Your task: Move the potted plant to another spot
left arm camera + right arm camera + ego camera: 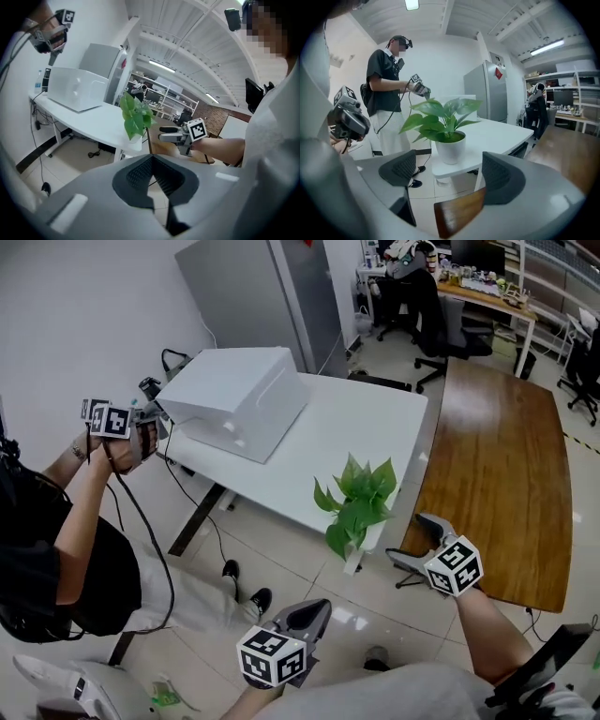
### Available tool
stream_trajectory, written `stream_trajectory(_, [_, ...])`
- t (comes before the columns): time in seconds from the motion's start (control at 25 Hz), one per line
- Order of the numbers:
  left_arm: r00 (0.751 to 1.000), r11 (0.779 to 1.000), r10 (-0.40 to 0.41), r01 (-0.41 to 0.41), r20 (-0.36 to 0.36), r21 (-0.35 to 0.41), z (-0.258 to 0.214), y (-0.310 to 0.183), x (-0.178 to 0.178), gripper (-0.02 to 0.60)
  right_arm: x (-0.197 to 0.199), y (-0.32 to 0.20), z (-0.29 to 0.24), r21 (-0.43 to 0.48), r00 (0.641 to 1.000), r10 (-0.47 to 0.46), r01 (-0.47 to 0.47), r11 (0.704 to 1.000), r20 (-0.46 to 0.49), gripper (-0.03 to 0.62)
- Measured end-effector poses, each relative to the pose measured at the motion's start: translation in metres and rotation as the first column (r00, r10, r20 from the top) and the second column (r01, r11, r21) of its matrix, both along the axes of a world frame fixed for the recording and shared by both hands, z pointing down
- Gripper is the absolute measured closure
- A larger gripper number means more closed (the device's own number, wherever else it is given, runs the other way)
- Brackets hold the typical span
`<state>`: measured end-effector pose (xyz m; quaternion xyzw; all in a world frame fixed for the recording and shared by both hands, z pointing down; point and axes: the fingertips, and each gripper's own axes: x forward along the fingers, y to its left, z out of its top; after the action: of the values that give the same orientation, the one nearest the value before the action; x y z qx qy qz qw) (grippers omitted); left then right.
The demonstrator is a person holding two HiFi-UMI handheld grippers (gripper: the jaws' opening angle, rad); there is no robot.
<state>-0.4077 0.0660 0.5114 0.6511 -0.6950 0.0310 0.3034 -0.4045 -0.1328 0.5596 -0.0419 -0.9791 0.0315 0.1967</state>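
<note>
No text, label or number is legible anywhere in view

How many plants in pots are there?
1. The green leafy plant in a white pot stands at the near corner of the white table, beside the brown wooden table. The cluttered far desk could hide more.

The potted plant (356,498) stands on the table (361,418) corner, a box (234,395) behind it.
</note>
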Motion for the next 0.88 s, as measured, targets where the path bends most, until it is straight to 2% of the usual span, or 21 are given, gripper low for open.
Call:
stream_trajectory(0.12, [0.997, 0.997, 0.074, -0.074, -0.002, 0.021, -0.004, -0.028, 0.018, 0.588, 0.043, 0.003, -0.030, -0.014, 1.000, 0.005, -0.004, 1.000, 0.030, 0.236])
stream_trajectory(0.2, [0.990, 0.990, 0.138, -0.138, -0.005, 0.041, -0.007, -0.047, 0.037, 0.588, 0.078, 0.006, -0.046, -0.025, 0.998, 0.034, -0.033, 0.999, 0.049, 0.326])
stream_trajectory(0.36, [0.974, 0.971, 0.227, -0.226, -0.004, 0.074, -0.015, -0.067, 0.085, 0.588, 0.140, 0.026, -0.068, -0.043, 0.996, 0.054, -0.051, 0.998, 0.076, 0.438])
stream_trajectory(0.52, [0.959, 0.955, 0.283, -0.281, -0.008, 0.094, -0.025, -0.071, 0.131, 0.588, 0.191, 0.049, -0.078, -0.064, 0.995, 0.073, -0.068, 0.996, 0.069, 0.506])
stream_trajectory(0.72, [0.935, 0.930, 0.353, -0.352, 0.008, 0.109, -0.028, -0.061, 0.192, 0.588, 0.248, 0.087, -0.083, -0.047, 0.993, 0.100, -0.096, 0.994, 0.068, 0.587])
stream_trajectory(0.88, [0.924, 0.914, 0.382, -0.382, 0.030, 0.138, -0.042, -0.032, 0.258, 0.588, 0.307, 0.142, -0.094, -0.046, 0.993, 0.084, -0.081, 0.996, 0.077, 0.588])
